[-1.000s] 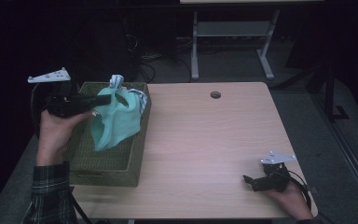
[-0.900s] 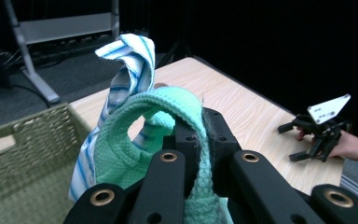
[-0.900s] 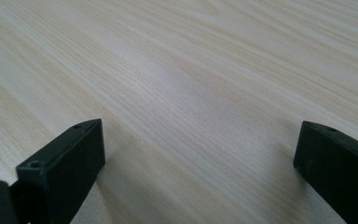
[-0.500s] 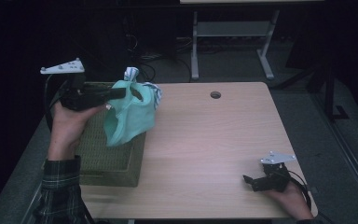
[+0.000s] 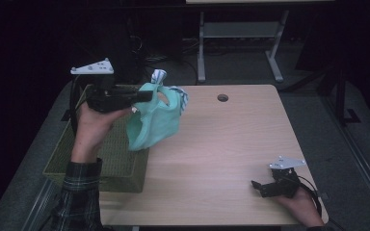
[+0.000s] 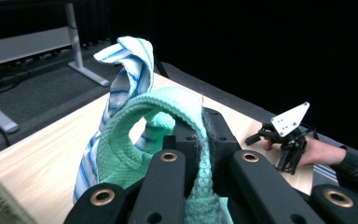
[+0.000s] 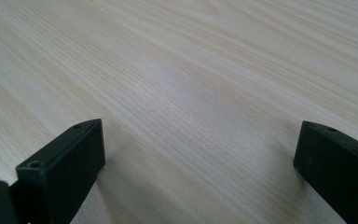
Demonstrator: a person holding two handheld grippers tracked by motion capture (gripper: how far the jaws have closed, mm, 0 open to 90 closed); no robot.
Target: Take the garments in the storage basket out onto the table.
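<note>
— What's at the left of the frame?
— The left gripper (image 5: 147, 96) is clamped on a green cloth (image 5: 154, 122), with a striped cloth (image 5: 160, 76) alongside, hanging above the basket (image 5: 101, 159).
— And lower right?
— The right gripper (image 5: 256, 185) rests on the table (image 5: 231, 139), jaws spread wide, holding nothing.

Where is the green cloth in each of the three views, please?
High view: the green cloth hangs left of centre from the left claw, above the basket edge.
Left gripper view: the cloth is at centre bottom, pinched between the jaws.
Right gripper view: not in it.
Shared landmark: the wooden table.
</note>
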